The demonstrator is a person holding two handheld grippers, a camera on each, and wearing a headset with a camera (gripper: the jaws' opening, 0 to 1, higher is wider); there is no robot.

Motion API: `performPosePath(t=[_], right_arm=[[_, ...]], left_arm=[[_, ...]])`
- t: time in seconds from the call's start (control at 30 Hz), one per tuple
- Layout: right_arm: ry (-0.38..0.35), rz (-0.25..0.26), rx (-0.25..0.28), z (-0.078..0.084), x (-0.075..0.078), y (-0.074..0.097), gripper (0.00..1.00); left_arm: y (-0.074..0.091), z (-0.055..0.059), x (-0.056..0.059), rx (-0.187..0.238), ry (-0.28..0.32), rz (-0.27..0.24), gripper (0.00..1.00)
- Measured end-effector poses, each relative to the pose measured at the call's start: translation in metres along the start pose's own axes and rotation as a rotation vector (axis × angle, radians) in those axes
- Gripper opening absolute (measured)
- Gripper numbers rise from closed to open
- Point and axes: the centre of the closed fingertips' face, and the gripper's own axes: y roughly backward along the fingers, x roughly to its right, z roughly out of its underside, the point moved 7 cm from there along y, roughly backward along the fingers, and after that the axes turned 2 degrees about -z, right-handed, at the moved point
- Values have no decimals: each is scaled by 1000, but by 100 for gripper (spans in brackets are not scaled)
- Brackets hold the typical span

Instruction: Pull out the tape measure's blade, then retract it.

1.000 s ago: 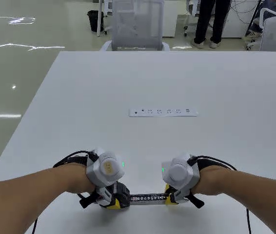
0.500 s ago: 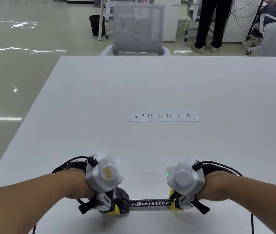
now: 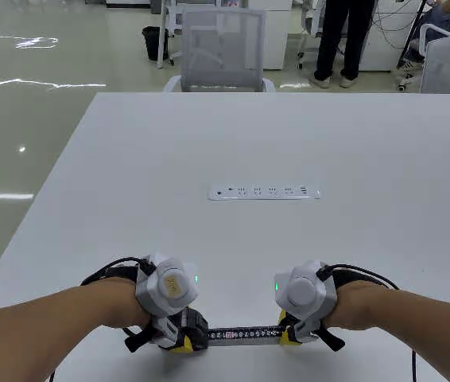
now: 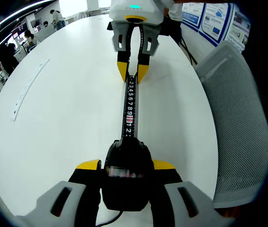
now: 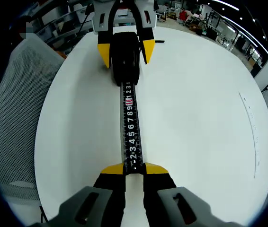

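The black tape measure case (image 4: 127,172) sits clamped between the yellow-tipped jaws of my left gripper (image 4: 126,165), low at the near table edge (image 3: 184,330). Its blade (image 4: 129,104) runs out over the white table with numbers up to about 12 showing. The blade's end (image 5: 133,166) is pinched in my right gripper (image 5: 134,168), which stands to the right of the case (image 5: 126,52). In the head view the short span of blade (image 3: 244,333) bridges the left gripper (image 3: 179,341) and the right gripper (image 3: 292,336).
A white power strip (image 3: 264,192) lies mid-table, beyond both grippers. A mesh-backed chair (image 3: 221,44) stands at the table's far edge, and a person (image 3: 343,36) stands on the floor behind it. A grey mesh chair back (image 4: 240,118) is close beside the grippers.
The gap between the grippers has widened slightly, with more blade showing between them. The head camera has shifted a little.
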Motion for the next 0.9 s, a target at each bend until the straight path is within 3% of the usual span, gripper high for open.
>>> performPosePath(t=[0.9], right_arm=[[-2, -2, -15, 13, 1, 5, 12]], left_arm=[[-1, 0, 0, -1, 6, 5, 35]])
